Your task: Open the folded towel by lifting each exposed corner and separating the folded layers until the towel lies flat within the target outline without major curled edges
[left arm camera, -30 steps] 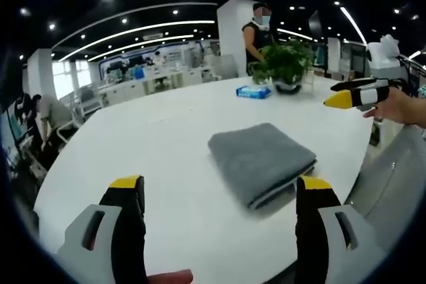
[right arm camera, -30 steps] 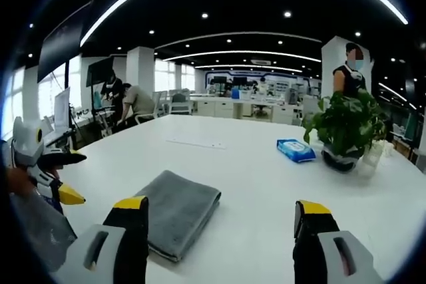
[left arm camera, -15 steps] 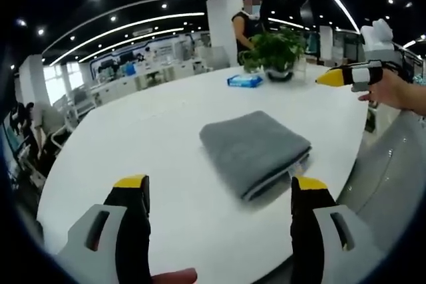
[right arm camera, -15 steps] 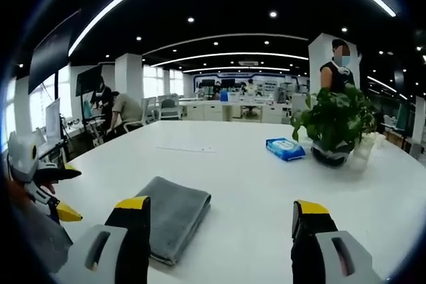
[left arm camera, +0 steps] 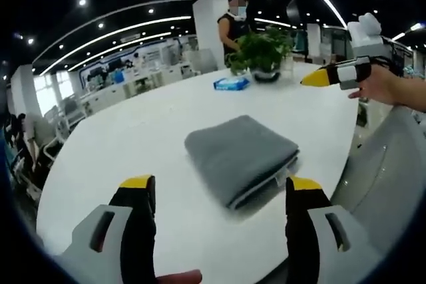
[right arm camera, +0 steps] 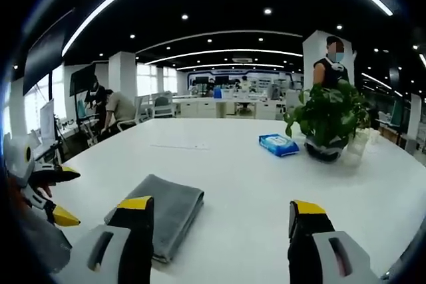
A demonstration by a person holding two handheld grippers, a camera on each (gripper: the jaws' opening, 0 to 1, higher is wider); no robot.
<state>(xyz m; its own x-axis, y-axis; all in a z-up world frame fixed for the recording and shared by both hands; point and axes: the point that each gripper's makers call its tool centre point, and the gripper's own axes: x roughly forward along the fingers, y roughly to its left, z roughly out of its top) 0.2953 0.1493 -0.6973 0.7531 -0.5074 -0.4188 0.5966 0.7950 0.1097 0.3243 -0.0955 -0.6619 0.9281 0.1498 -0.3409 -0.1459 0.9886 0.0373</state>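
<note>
A grey towel (left arm camera: 241,156) lies folded into a thick rectangle on the white table (left arm camera: 133,138), its stacked edges facing me. My left gripper (left arm camera: 219,187) hovers open just short of it, jaws wide apart with nothing between them. In the right gripper view the same towel (right arm camera: 163,209) sits at lower left, partly behind the left jaw of my open right gripper (right arm camera: 221,207). The right gripper (left arm camera: 333,74) enters the left gripper view from the right, held in a hand above the table edge. The left gripper (right arm camera: 53,197) shows at the left edge of the right gripper view.
A potted plant (left arm camera: 261,52) and a blue wipes pack (left arm camera: 231,83) stand at the far side of the table; plant (right arm camera: 327,119) and pack (right arm camera: 279,144) also appear in the right gripper view. A person stands behind the plant. Office desks and seated people fill the background.
Both cameras shifted slightly; the towel now sits a little lower and nearer in the left gripper view. The towel itself has not moved, and both grippers stay open.
</note>
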